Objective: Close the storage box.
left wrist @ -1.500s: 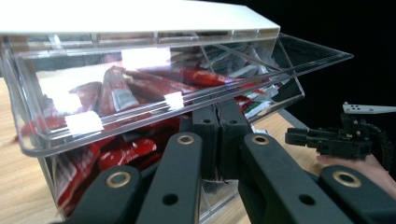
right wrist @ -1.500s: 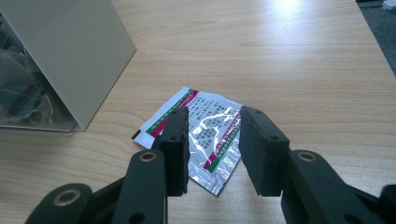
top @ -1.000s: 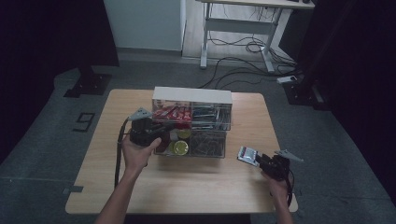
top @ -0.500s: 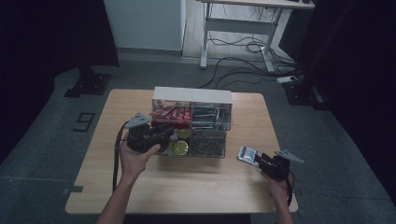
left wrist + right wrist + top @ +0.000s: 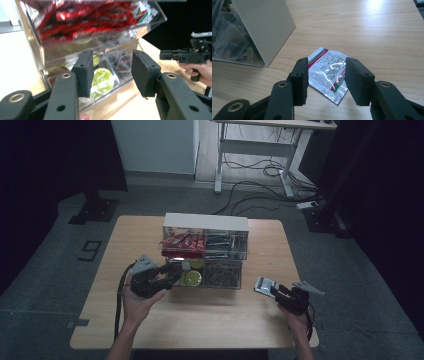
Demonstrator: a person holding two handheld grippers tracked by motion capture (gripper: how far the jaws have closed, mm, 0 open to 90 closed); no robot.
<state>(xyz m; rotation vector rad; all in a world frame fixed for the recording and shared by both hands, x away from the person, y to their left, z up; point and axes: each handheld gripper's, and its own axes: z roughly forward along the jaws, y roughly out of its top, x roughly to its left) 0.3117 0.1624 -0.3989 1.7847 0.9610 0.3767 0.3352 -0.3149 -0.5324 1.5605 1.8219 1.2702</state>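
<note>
High view: nearest us, along the near edge of the worktop (image 5: 200, 325), we see our two forearms coming in over a wide bare strip of wood. Toward the near right corner our right gripper (image 5: 278, 292) points at the silver sachet (image 5: 265, 285), which lies flat on the wood just right of the clear drawer box (image 5: 205, 251) and apart from it. In the right gripper view the right gripper (image 5: 325, 80) has its jaws standing apart, having just been opening, with the sachet (image 5: 327, 72) on the wood between and just beyond them, the pads not pressing it. Bare worktop runs on past the sachet there to the far edge.

Left of centre our left gripper (image 5: 167, 276) sits at the box's lower left drawer. In the left gripper view the left gripper (image 5: 112, 72) has just been opening too; its jaws stand parted with nothing clamped, and between them we look at the drawer front and a round lime-green pack (image 5: 101, 81) behind it. Above it the upper drawer holds red packets (image 5: 75, 20).

Farther out, the box stands at the middle toward the far edge, with free wood on both its sides. Beyond the table lie grey floor, a desk frame (image 5: 255, 155) and cables (image 5: 260, 175).
</note>
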